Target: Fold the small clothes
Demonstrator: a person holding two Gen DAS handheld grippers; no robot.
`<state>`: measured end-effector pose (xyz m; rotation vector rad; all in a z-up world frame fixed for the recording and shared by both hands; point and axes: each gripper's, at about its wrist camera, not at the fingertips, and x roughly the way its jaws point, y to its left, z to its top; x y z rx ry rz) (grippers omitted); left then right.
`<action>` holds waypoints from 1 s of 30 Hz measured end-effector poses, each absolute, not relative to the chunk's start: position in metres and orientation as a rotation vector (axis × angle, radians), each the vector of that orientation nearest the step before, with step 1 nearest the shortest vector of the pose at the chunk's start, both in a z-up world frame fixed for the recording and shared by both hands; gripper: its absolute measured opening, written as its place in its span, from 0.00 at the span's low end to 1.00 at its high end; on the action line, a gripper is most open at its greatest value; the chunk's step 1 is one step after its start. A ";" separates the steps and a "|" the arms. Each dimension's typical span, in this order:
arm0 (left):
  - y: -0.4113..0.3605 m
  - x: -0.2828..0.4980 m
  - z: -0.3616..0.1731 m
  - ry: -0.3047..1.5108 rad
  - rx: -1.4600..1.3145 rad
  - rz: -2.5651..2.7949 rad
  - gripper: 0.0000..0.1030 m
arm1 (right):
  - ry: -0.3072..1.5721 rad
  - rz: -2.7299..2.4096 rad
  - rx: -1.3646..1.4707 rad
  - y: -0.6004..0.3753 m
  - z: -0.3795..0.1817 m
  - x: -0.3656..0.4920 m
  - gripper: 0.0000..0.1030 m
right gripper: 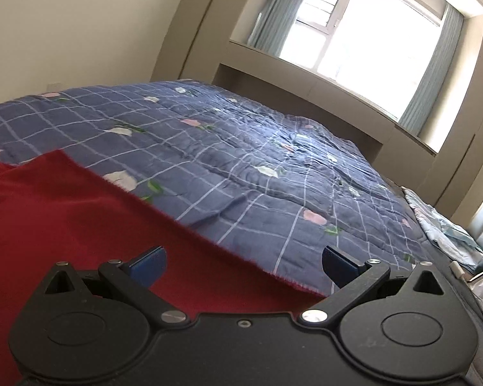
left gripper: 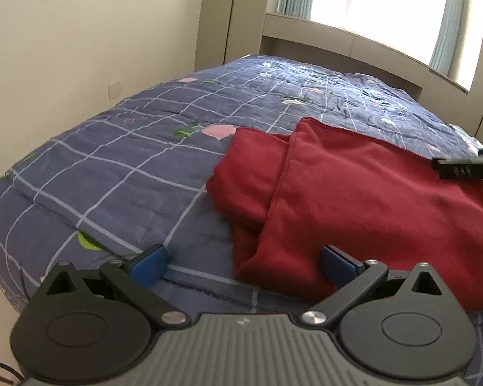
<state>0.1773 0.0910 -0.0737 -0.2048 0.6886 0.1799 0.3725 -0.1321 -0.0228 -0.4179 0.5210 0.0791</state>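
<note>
A dark red garment point(left gripper: 354, 199) lies partly folded on the bed, with one layer lapped over another. My left gripper point(left gripper: 243, 265) is open and empty, just above the garment's near left corner. In the right wrist view the same red garment point(right gripper: 64, 218) fills the lower left. My right gripper point(right gripper: 243, 265) is open and empty over the garment's right edge. Its black finger point(left gripper: 463, 168) shows at the right edge of the left wrist view.
The bed carries a blue checked quilt point(left gripper: 128, 160) with flower prints. A beige wall point(left gripper: 64, 48) stands to the left, and a headboard shelf and window point(right gripper: 354, 32) stand behind. Pale blue cloth point(right gripper: 441, 225) lies at the bed's far right edge.
</note>
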 end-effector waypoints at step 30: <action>0.088 0.179 -0.078 0.651 -0.160 0.184 1.00 | 0.641 0.123 -0.358 -0.133 -0.049 0.347 0.99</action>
